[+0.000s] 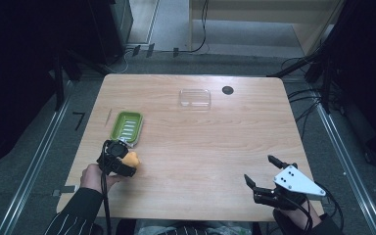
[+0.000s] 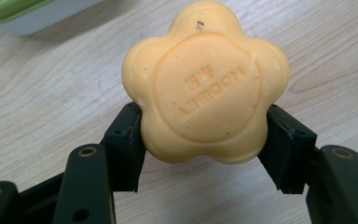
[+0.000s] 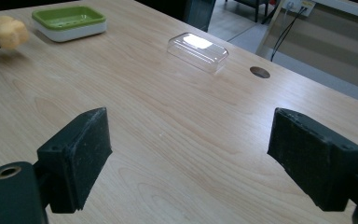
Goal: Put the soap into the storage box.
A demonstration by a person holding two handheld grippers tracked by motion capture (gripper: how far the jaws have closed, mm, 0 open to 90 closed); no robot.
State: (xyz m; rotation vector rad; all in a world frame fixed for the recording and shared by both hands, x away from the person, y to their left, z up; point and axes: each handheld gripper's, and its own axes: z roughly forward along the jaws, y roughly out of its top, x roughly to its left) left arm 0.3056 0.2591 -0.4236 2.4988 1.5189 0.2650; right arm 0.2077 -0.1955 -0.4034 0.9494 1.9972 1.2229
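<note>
A flower-shaped orange soap (image 2: 205, 84) sits between the two black jaws of my left gripper (image 2: 204, 144), which is shut on it. From above, the left gripper (image 1: 125, 161) holds the soap (image 1: 131, 158) just above the table, near the front end of a green soap dish (image 1: 126, 126). The dish (image 3: 69, 20) is white underneath and has a ribbed green inside. A clear plastic lid (image 1: 195, 98) lies farther back, near the table's middle. My right gripper (image 1: 260, 171) rests at the front right, open with nothing between its jaws (image 3: 189, 158).
The wooden table (image 1: 200, 147) has a round dark cable hole (image 1: 227, 90) at the back right, beside the lid. A thin stick (image 1: 108, 116) lies left of the dish. Dark stands and cables line the floor around the table.
</note>
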